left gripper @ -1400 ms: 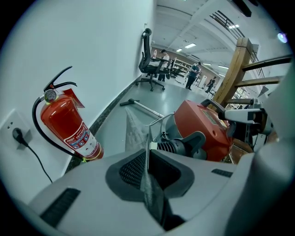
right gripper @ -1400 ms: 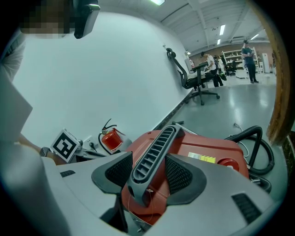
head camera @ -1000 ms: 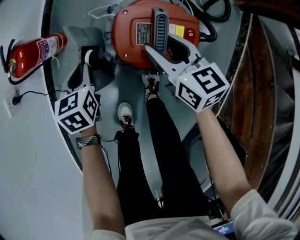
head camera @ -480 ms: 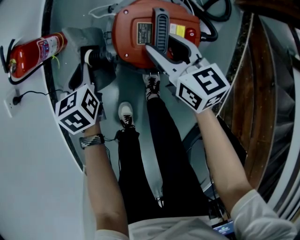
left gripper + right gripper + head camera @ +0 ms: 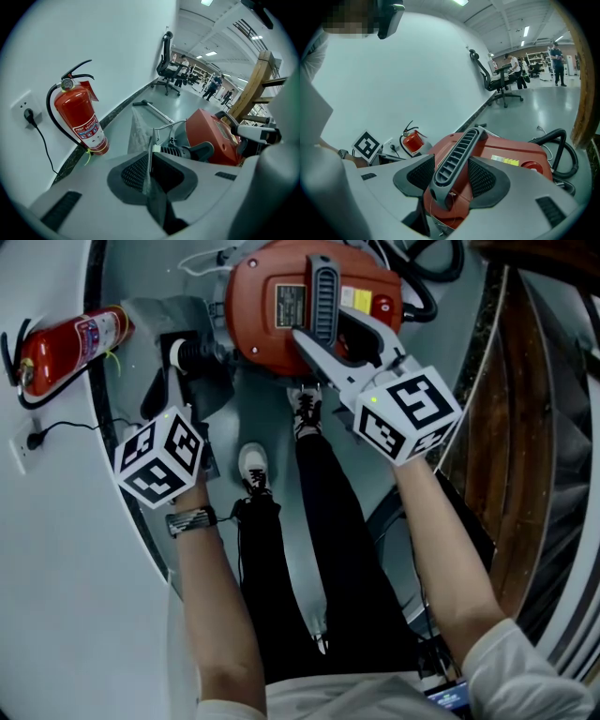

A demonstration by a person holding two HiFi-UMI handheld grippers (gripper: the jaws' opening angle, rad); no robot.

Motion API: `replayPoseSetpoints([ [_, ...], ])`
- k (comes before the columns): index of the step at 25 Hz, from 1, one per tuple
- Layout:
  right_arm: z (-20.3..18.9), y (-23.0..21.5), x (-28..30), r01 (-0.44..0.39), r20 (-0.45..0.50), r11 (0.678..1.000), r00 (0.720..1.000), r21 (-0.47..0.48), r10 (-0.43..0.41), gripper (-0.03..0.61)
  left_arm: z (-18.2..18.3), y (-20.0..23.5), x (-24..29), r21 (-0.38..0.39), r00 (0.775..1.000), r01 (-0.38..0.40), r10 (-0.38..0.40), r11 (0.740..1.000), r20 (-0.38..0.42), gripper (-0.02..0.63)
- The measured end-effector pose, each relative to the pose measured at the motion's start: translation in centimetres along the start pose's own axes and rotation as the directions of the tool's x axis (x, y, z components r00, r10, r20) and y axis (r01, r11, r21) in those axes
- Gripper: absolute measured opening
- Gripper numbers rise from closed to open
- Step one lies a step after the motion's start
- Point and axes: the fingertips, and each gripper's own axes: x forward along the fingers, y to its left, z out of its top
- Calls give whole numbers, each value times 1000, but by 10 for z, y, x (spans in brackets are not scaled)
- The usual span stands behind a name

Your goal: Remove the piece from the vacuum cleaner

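The red vacuum cleaner [image 5: 272, 334] stands on the floor ahead of the person's feet. Its grey slotted handle [image 5: 322, 292] runs across the top. My right gripper [image 5: 328, 341] is shut on that handle [image 5: 457, 154], one pad on each side. At the vacuum's left side sit a black ribbed connector [image 5: 192, 357] and a grey cloth bag piece [image 5: 169, 310]. My left gripper [image 5: 172, 382] is beside them. In the left gripper view the left gripper [image 5: 149, 164] is shut on a thin edge of the grey bag [image 5: 137, 131], with the vacuum [image 5: 211, 136] behind.
A red fire extinguisher [image 5: 70, 343] stands against the white wall at the left, near a socket with a plugged cable [image 5: 33, 439]. A black hose [image 5: 427, 277] coils behind the vacuum. Wooden steps [image 5: 525, 427] rise at the right. The person's shoes [image 5: 251, 465] stand just below the vacuum.
The left gripper has shifted slightly to the right and turned a little beside the vacuum. The right gripper has stayed on the handle.
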Motion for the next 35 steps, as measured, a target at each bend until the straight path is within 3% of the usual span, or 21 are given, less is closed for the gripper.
replayPoseSetpoints([
  [20,0,0,0,-6,-6,1000,1000,4,6,225,-1,3,0,-64,1000,-12,12,998,-1,37],
  [35,0,0,0,-11,-8,1000,1000,5,11,225,0,3,0,-2,1000,-2,2,1000,-9,37],
])
